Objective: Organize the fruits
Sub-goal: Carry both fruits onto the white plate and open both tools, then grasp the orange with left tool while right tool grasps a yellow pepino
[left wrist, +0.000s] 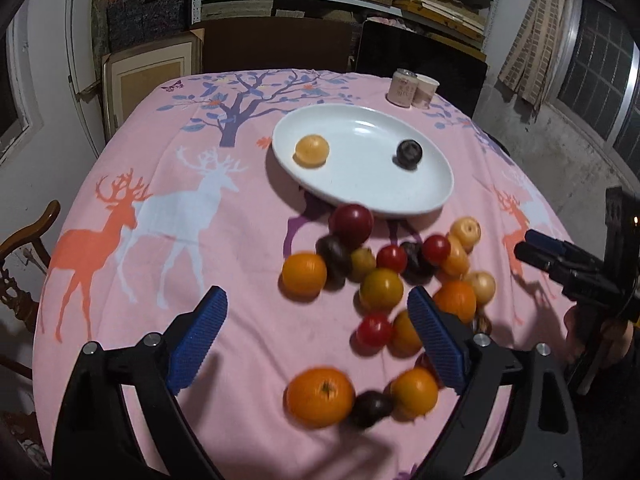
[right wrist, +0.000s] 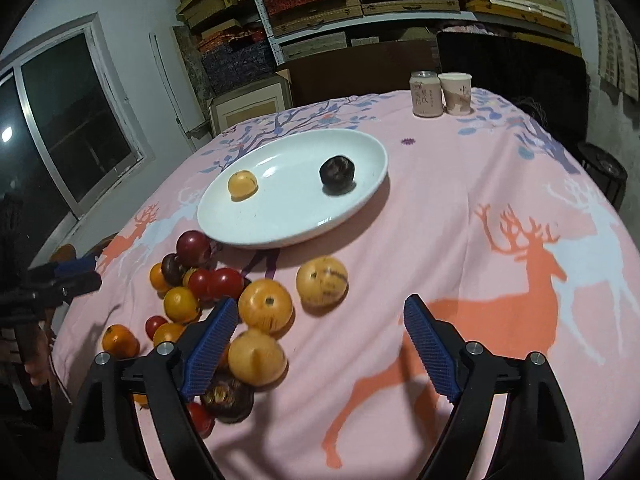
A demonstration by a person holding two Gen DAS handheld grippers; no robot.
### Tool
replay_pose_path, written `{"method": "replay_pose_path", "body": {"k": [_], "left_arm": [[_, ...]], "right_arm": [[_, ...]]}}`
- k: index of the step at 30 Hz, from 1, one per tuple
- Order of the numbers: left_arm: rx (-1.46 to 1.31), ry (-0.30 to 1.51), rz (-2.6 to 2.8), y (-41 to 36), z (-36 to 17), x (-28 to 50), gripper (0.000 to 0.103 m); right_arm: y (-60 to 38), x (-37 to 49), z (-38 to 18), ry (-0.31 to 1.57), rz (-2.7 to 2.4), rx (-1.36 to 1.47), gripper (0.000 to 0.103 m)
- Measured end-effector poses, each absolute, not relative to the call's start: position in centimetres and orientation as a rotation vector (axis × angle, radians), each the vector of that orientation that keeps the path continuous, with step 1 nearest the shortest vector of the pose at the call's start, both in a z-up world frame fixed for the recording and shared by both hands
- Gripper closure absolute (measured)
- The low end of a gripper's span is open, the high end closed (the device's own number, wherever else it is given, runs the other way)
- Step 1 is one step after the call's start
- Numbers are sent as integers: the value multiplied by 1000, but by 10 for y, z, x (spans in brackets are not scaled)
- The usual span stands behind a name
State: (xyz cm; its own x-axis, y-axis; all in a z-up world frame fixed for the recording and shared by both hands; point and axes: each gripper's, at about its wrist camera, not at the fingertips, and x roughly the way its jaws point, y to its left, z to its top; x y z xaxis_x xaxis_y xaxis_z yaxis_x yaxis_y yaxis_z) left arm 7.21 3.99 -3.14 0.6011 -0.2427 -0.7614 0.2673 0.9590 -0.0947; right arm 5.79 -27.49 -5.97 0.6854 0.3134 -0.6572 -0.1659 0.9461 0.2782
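Nearest: my left gripper [left wrist: 316,336], fingers apart, empty | my right gripper [right wrist: 318,344], fingers apart, empty | loose fruits [left wrist: 380,288] heaped on tablecloth [left wrist: 160,160] | white plate [left wrist: 400,200] holds yellow fruit [left wrist: 312,150], dark fruit [left wrist: 409,153].

the worktop [left wrist: 248,360] wears a pink cloth printed with deer and a tree. a white oval plate [left wrist: 360,200] lies on it toward the far middle. a pile of loose fruits [left wrist: 380,288] sits on the cloth just near of the plate. a can [left wrist: 402,87] and a paper cup [left wrist: 425,90] stand side by side at the far right.
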Motion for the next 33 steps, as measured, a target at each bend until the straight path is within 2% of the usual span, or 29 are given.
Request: {"method": "replay_pose_path", "body": {"k": [5,7,9,17,19,23,24,26,27,33], "left_arm": [[39,899,-271,48,-55,37,15],[-5,937,-275,49,-66,34,36],[-13,956,-251,46,-76,34,46],[-84,969,-234,50,-91,38,47],[-129,982,-235,58,-96,43,35],[-147,975,-250,60,-96,44,33],[-131,960,-245,57,-96,42,34],[-173,958,-294,58,-96,41,55],[-168,952,-283,58,-94,40,58],[-159,919,-279,57,-89,34,59]], "right_arm": [[-265,35,-69,795,260,169,17],[-262,26,-67,785,269,166,17],[-260,18,-62,765,265,150,17],[-261,5,-60,763,262,123,17],[-258,6,-65,787,280,107,17],[-238,4,-73,824,345,28,17],[-234,3,-74,820,351,9,19],[-230,3,-73,801,341,-13,25],[-231,5,-73,799,329,-11,26],[-225,28,-76,825,327,19,27]]}}
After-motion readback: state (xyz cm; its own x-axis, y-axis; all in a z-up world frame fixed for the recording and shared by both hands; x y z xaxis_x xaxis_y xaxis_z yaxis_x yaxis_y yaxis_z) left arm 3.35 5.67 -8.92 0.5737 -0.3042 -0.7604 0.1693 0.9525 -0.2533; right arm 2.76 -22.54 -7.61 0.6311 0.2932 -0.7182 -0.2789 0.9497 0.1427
